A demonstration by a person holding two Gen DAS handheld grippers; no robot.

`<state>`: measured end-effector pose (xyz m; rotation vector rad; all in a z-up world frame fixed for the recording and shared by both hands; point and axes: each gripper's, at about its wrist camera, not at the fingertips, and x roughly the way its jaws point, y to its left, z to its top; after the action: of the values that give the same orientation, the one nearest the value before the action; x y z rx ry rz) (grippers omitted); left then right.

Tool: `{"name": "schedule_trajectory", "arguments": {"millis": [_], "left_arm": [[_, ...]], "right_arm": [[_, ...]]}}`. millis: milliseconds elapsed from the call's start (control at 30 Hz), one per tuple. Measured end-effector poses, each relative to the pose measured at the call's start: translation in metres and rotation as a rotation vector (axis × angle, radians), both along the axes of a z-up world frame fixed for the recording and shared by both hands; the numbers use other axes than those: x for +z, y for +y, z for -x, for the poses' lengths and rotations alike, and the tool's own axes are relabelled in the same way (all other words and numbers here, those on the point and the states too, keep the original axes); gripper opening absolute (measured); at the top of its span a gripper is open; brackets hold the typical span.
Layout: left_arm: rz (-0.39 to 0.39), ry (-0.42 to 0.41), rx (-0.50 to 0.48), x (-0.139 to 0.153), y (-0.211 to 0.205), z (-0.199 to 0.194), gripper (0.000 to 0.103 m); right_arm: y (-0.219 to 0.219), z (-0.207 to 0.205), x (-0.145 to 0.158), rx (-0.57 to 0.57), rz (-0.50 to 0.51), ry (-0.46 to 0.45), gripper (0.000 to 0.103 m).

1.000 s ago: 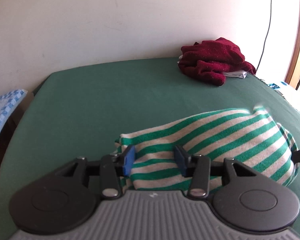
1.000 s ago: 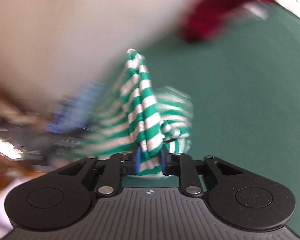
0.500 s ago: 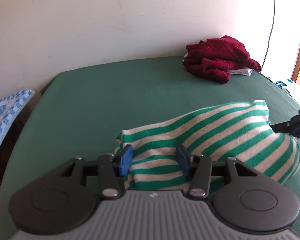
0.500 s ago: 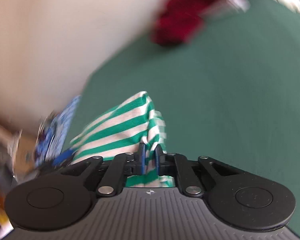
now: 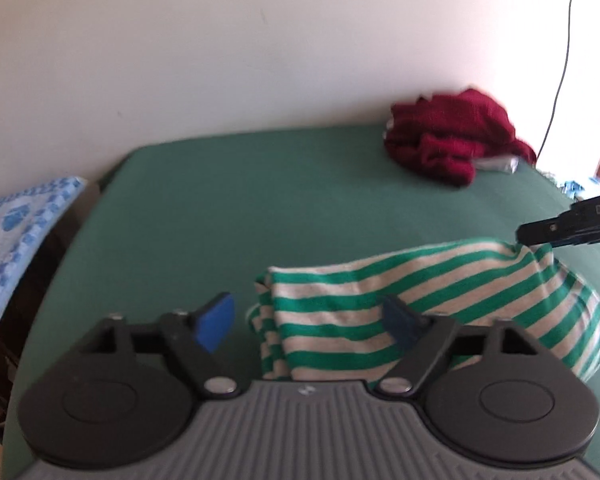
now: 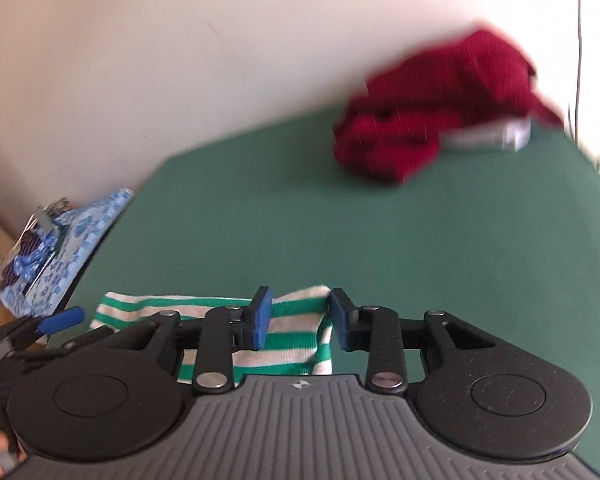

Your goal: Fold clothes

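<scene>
Left gripper: pads spread wide, clamping nothing. Right gripper: pads also apart, with a cloth corner lying in the gap but not pinched.

Green-and-white striped garment: lying just ahead of the left gripper and mostly off to the right of its gap, behind the right-hand pad. Doubled over into a layered bundle on the green bed sheet, with stacked edges showing at the end nearest the left pad. From the right wrist view, spread leftward from that gripper's gap toward the other tool.

Probably held this way to work both ends of the bundle at once, one tool per end, keeping the layers lined up. Fits a fold just let go as well as one about to be gripped; not settled by the pictures.

Far ahead and to the right of both tools: crumpled maroon garment near the wall, likely kept out of the folding area. To the left, off the sheet: blue patterned cloth.

Writing: pale letters "DAS" on the right gripper's finger, cut off at the edge of the left wrist view. Small round emblem on each grey gripper body, too small to read.
</scene>
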<state>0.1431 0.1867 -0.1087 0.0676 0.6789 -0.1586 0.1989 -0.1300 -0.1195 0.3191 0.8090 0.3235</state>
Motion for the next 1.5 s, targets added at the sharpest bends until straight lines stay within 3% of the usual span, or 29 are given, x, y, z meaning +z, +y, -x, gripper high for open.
{"name": "schedule_trajectory", "arguments": {"millis": [67,133,167,267,467,533,600,700,733,800,867,933,1100,1233,1367,1500], "left_arm": [[0.002,0.04,0.021,-0.013,0.002,-0.012,0.089],[0.092,0.055,0.028,-0.016,0.012,-0.014,0.071],[0.134,0.06,0.032,-0.017,0.017,-0.013,0.07],[0.117,0.031,0.044,-0.019,0.017,-0.006,0.066],[0.077,-0.012,0.067,-0.024,0.014,0.007,0.066],[0.078,-0.014,0.074,-0.025,0.016,0.008,0.07],[0.102,0.002,0.069,-0.023,0.021,0.009,0.071],[0.148,0.029,0.043,-0.016,0.027,0.012,0.067],[0.171,0.039,0.023,-0.01,0.028,0.014,0.07],[0.202,0.064,-0.008,0.0,0.03,0.019,0.091],[0.164,0.071,-0.001,0.005,0.033,0.028,0.093],[0.136,0.096,0.002,0.006,0.038,0.035,0.095],[0.238,0.199,0.058,-0.005,0.062,0.038,0.098],[0.371,0.267,0.102,-0.015,0.069,0.027,0.098],[0.43,0.334,0.09,-0.021,0.064,0.018,0.099],[0.436,0.362,0.08,-0.024,0.057,0.011,0.1]], "right_arm": [[-0.001,-0.007,-0.011,-0.025,-0.061,0.046,0.015],[-0.004,-0.009,-0.019,-0.05,-0.125,0.065,0.013],[-0.003,-0.003,-0.021,-0.041,-0.134,0.045,0.012],[-0.002,0.0,-0.033,0.006,-0.147,0.004,0.012],[-0.009,-0.002,-0.051,-0.02,-0.245,-0.004,0.012],[-0.015,-0.003,-0.047,-0.018,-0.258,0.01,0.018],[-0.028,0.004,-0.035,-0.052,-0.251,0.006,0.046],[-0.049,0.019,-0.02,-0.038,-0.269,0.049,0.048],[-0.056,0.024,-0.016,-0.026,-0.279,0.069,0.048],[-0.065,0.033,-0.01,0.007,-0.276,0.13,0.054],[-0.071,0.04,-0.007,0.028,-0.264,0.191,0.061],[-0.075,0.044,-0.009,0.037,-0.288,0.244,0.061],[-0.074,0.047,-0.016,0.05,-0.33,0.308,0.062],[-0.072,0.042,-0.023,0.035,-0.375,0.342,0.063],[-0.07,0.038,-0.025,0.035,-0.383,0.358,0.068],[-0.068,0.034,-0.026,0.038,-0.388,0.371,0.068]]}}
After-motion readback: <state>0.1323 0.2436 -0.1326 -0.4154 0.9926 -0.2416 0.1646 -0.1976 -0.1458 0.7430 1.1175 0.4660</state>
